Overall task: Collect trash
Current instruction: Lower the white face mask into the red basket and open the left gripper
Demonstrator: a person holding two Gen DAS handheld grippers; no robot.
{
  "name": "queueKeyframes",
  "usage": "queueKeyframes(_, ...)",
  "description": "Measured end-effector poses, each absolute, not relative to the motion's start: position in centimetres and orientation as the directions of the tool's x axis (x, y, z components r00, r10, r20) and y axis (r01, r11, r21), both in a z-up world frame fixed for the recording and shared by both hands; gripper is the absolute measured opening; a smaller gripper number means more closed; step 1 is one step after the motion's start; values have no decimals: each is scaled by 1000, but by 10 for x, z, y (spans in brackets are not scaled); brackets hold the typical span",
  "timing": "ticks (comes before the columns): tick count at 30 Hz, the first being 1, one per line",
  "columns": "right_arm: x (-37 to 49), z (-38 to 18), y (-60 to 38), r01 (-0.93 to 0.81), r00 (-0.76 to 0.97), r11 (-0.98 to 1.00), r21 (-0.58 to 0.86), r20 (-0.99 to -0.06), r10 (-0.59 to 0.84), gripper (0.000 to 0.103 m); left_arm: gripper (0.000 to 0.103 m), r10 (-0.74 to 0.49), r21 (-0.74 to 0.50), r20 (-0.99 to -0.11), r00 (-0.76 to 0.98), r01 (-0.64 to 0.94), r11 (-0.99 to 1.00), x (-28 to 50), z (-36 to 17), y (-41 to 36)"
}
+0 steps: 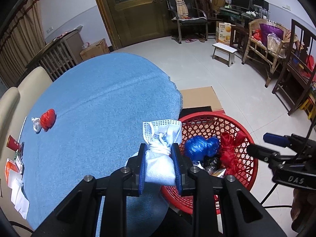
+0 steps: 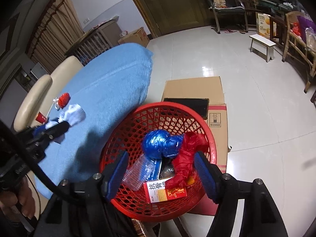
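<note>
The left gripper (image 1: pixel 159 165) was clamped on a crumpled white cloth bundle (image 1: pixel 161 158) with a mesh edge, held over the blue tablecloth (image 1: pixel 98 98) just beside the red plastic lattice basket (image 2: pixel 162 108). The right gripper (image 2: pixel 161 169) hung over that basket with its blue pads apart and nothing pressed between them. Inside lay a blue crumpled plastic bag (image 2: pixel 158 143), a red plastic bag (image 2: pixel 185 158), a clear bottle (image 2: pixel 138 171) and a small carton (image 2: pixel 164 192).

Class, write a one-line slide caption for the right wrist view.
Open right gripper hovers over the red basket holding blue bag, red bag, bottle and carton.
</note>
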State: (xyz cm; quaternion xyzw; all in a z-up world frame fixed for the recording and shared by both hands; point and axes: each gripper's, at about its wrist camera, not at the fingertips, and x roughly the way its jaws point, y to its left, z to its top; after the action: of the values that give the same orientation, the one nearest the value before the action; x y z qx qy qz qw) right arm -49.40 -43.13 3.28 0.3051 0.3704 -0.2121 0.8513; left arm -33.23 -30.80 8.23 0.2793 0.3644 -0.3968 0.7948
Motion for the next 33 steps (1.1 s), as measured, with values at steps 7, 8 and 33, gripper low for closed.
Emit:
queueKeyframes(7, -503, 48, -437, 589, 668, 712, 382, -726, -163, 73, 26, -422, 158, -810, 407, 845, 512, -337, 78, -316)
queueKeyframes(8, -504, 49, -439, 589, 671, 711, 385, -723, -164, 73, 26, -421, 159, -811, 406, 846, 510, -337, 77, -317)
queueKeyframes(33, -558, 84, -479, 627, 732, 625, 464, -624, -272, 73, 75, -361, 133, -894, 265, 927, 351, -369, 25, -379)
